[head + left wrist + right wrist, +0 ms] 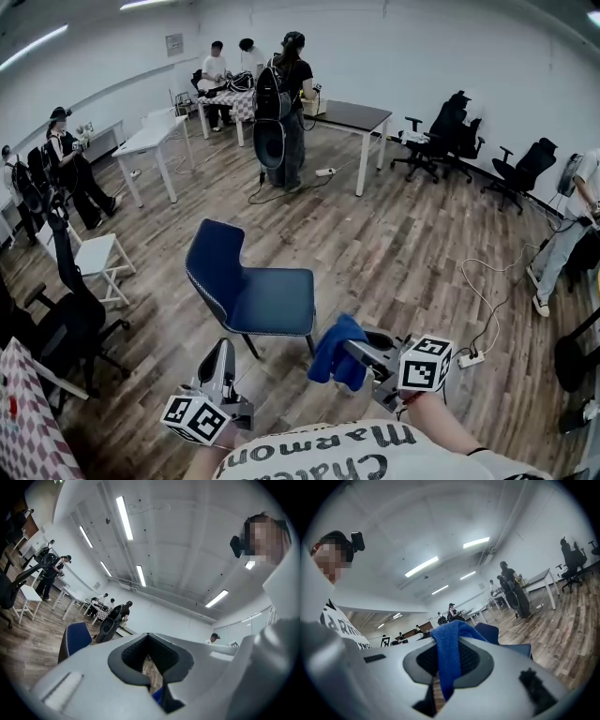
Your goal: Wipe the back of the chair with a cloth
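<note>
Nearest the camera, the right gripper (354,351) is clamped on a blue cloth (337,356). In the right gripper view the cloth passes between the dark pads, humps over their top edge and hangs down in a strip. The gripper's marker cube (427,364) sits just behind it, above the person's wrist.

To its left, the left gripper (223,351) points upward and holds nothing. In the left gripper view its jaws stand very close together, seemingly shut or nearly so, with only a thin sliver of floor showing between the pads.

Just beyond both grippers stands the blue chair (253,295) on the wooden floor (394,253). Its seat faces the right of the head view and its backrest (214,255) rises at the left, tilted slightly away. The cloth hangs near the seat's front corner but is apart from the chair, and neither gripper touches the backrest.

Farther off, a person with a backpack (284,103) stands beside a dark-topped table (354,116). White tables (150,141) line the left side, and black office chairs (448,131) stand along the right wall. More people sit at a far table near the back wall.
</note>
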